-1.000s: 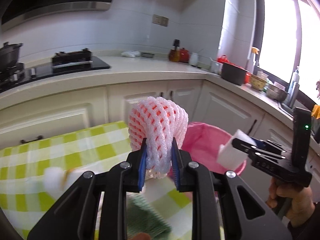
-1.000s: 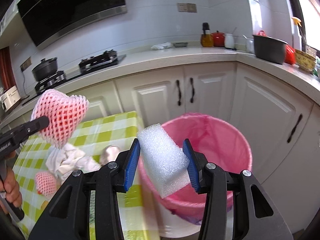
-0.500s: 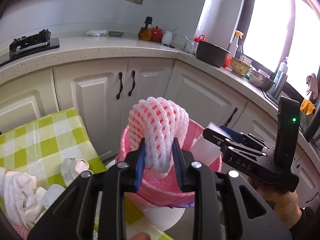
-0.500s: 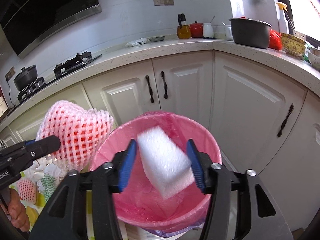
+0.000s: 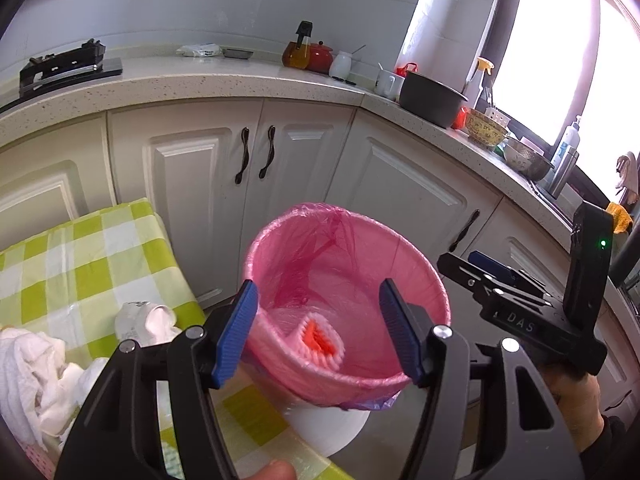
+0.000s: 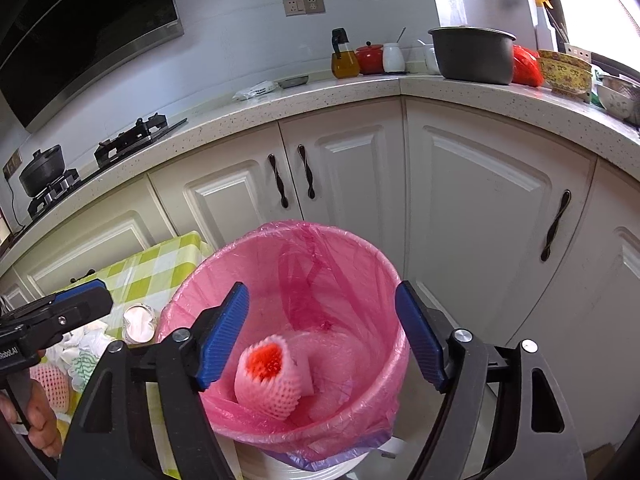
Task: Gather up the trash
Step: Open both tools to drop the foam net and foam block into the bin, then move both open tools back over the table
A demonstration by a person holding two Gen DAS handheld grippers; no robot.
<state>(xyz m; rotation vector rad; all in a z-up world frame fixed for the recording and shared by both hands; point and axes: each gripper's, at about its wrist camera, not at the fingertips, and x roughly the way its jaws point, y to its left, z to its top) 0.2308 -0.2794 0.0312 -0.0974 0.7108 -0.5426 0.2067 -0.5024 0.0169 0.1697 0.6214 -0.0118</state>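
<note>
Drop's done over the pink-lined bin [image 6: 288, 344]: both my left tool [image 5: 316, 332] and right tool [image 6: 322, 334] just spread wide and empty, foam net [image 6: 268, 380] lying inside, so I'd lift straight clear of the liner.

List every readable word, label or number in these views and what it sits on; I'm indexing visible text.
"DAS": white letters on the right gripper body, left wrist view.
"Robot.AI", start cut off by the frame edge: left gripper body, right wrist view.
White packet on the countertop: printing too small to read.
</note>
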